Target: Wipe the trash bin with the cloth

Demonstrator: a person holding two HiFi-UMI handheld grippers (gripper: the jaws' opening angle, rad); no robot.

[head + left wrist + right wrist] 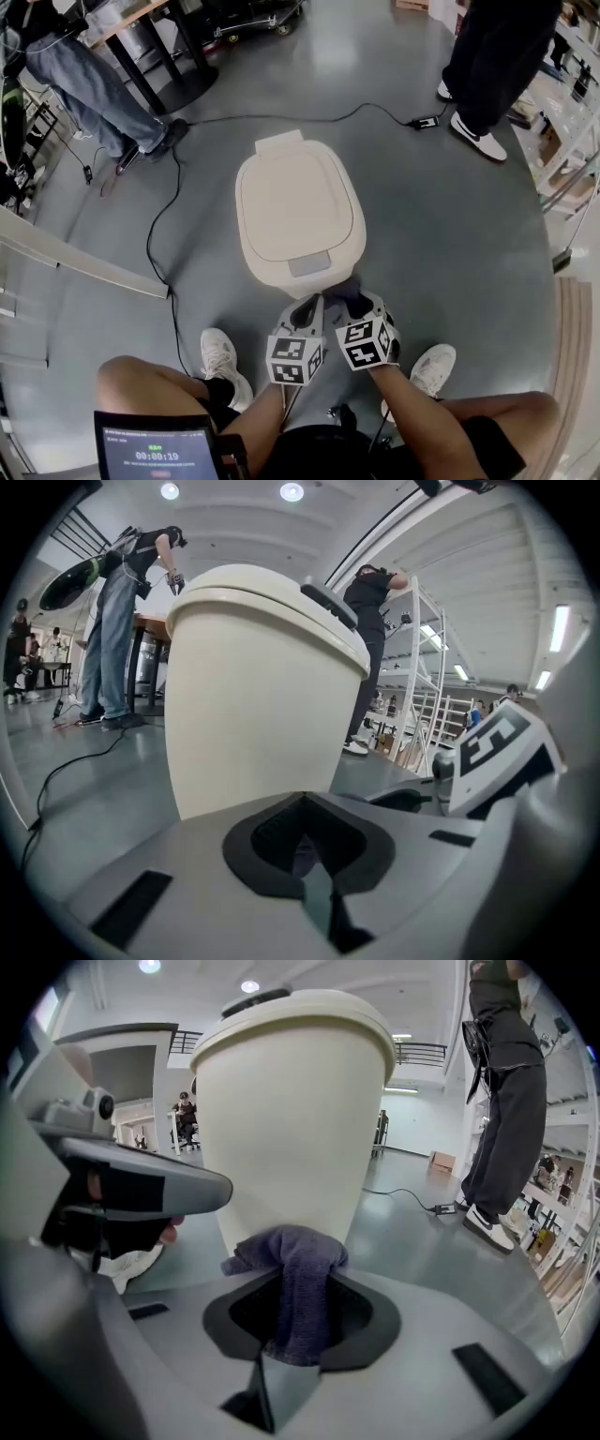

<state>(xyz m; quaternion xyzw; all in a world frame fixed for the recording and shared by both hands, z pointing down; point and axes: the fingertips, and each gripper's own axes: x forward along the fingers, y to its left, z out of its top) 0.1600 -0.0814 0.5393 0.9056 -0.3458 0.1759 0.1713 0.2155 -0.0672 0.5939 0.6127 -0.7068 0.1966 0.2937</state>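
A cream trash bin (298, 211) with its lid down stands on the grey floor in front of me. It fills the left gripper view (262, 677) and the right gripper view (291, 1110). Both grippers are low at the bin's near side, side by side. My right gripper (356, 302) is shut on a dark purple-grey cloth (298, 1283), and the cloth's bunched end lies against the bin's lower front wall. My left gripper (306, 315) is shut with nothing between its jaws, its tips (300, 801) just short of the bin wall.
A black cable (159, 225) runs over the floor left of the bin and behind it to a plug (427, 122). One person (89, 80) stands at the back left by a table, another (487, 66) at the back right near shelving (572, 141). My white shoes (220, 361) flank the grippers.
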